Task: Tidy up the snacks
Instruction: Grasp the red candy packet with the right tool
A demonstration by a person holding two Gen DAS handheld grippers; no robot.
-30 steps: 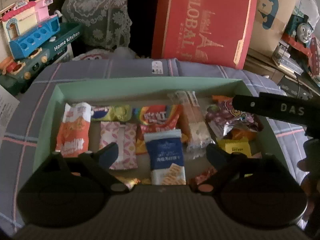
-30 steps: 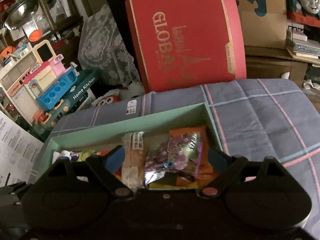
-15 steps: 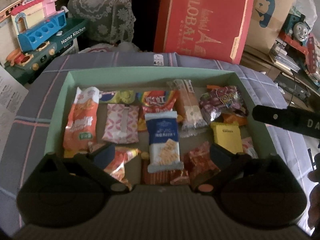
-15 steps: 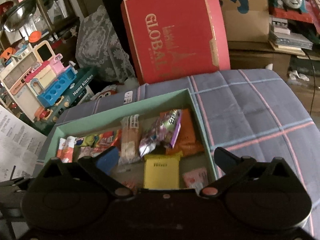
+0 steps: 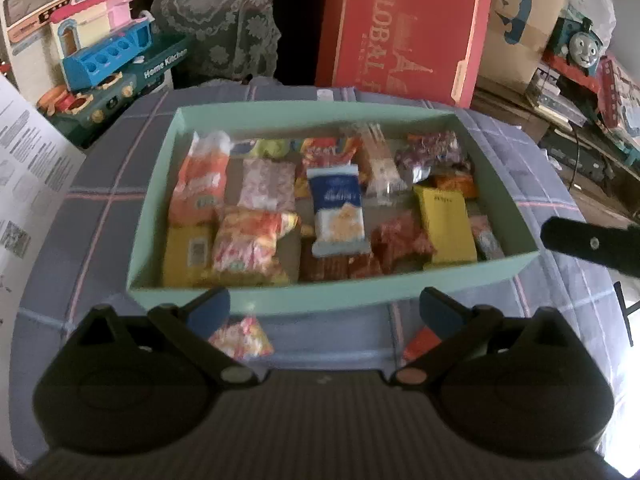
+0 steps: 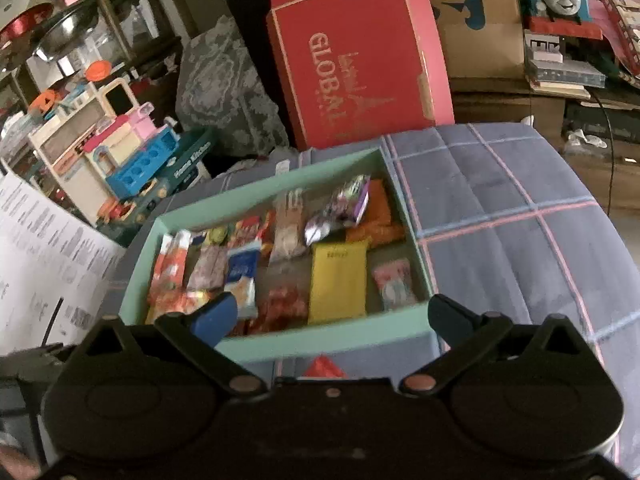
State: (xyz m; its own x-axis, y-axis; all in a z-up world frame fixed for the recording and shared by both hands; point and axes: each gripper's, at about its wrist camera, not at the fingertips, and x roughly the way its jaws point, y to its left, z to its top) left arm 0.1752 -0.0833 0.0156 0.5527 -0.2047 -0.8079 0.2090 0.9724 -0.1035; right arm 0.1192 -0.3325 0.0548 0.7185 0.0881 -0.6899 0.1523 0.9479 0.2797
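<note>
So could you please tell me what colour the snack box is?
Pale mint green box; clearest in the left wrist view.

My left claw (image 5: 324, 312) points steeply downward, its jaws spread wide with nothing gripped between the blue-tipped fingers (image 5: 210, 312). My right claw (image 6: 334, 316) tilts down too, jaws equally wide and empty; one of its black fingers shows at the right edge of the left wrist view.
</note>
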